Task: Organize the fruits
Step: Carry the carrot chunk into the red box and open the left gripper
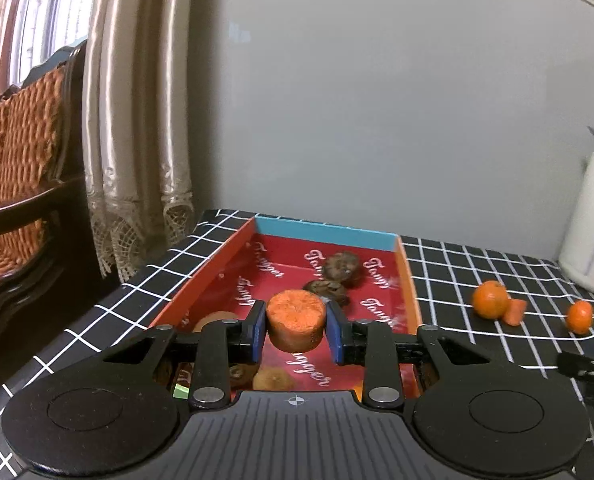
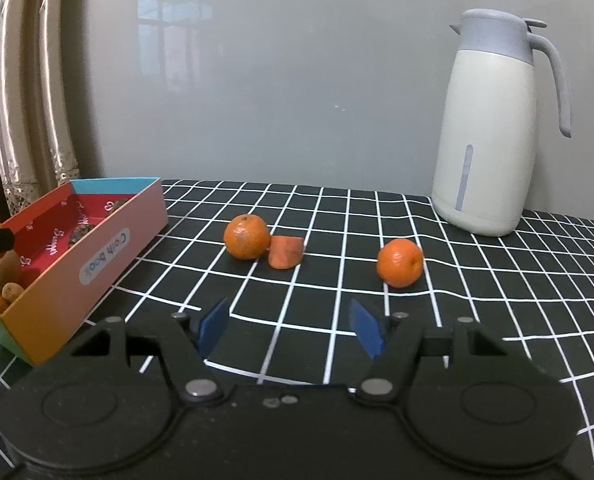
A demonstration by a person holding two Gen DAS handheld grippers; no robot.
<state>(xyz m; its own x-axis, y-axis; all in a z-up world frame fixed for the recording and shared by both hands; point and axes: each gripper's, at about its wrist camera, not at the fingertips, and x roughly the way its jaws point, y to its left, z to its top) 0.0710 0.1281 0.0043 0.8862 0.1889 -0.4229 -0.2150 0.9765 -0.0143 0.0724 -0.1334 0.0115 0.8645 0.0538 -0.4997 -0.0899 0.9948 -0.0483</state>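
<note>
My left gripper (image 1: 295,326) is shut on a thick orange carrot chunk (image 1: 295,318), which hangs above the red cardboard box (image 1: 411,280). Inside the box lie dark brown wrinkled fruits (image 1: 340,266) and brownish kiwis (image 1: 273,380). On the checked cloth to the right sit a tangerine (image 2: 247,237), a cut carrot piece (image 2: 285,252) touching it, and a second tangerine (image 2: 400,263). My right gripper (image 2: 291,327) stands open over the cloth, short of these, with nothing between its blue pads (image 2: 213,325). The box (image 2: 97,248) is at its left.
A white and grey thermos jug (image 2: 493,132) stands at the back right against the grey wall. Curtains (image 1: 137,120) and a wicker chair (image 1: 21,160) are beyond the table's left edge. The black checked tablecloth (image 2: 337,320) covers the table.
</note>
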